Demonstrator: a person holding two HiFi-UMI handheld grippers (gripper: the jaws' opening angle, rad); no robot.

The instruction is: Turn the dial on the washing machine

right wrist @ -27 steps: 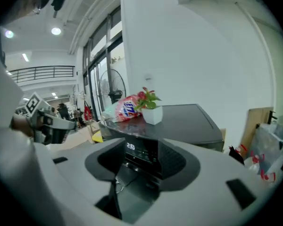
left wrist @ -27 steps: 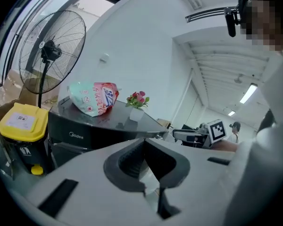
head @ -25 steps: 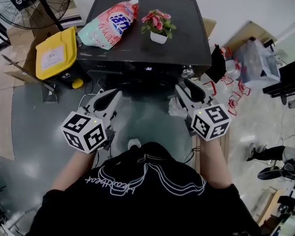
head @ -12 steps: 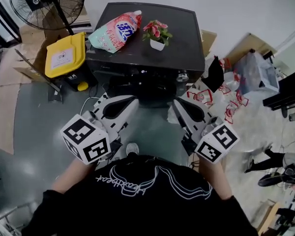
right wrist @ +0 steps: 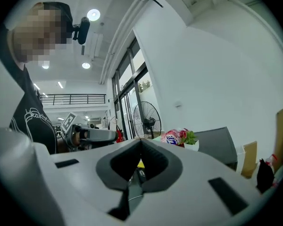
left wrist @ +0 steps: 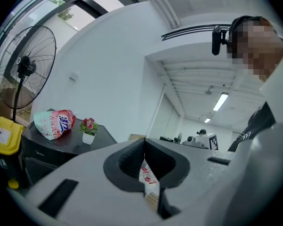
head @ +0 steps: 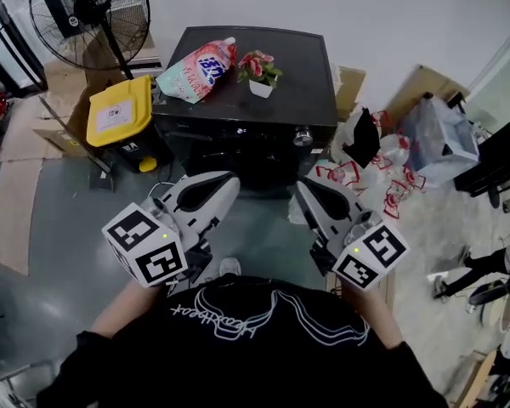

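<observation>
Head view: dark washing machine [head: 246,134] in the upper centre of the frame. Its dial [head: 303,136] is a small silver knob at the right end of the front panel, with nothing touching it.

- Left gripper [head: 229,181] at centre left, below the machine's front and apart from it. Left gripper view: jaw tips meet, nothing between them.
- Right gripper [head: 302,187] at centre right, lower in the frame than the dial and clear of it. Right gripper view: jaws pressed together, empty.
- On the machine's top: pink detergent pouch [head: 197,70] lying at left, small potted flower [head: 257,70] just beside it.
- Left of the machine: yellow bin [head: 117,117]; standing fan [head: 89,15] at upper left.
- Bags and clutter on the floor at right.
</observation>
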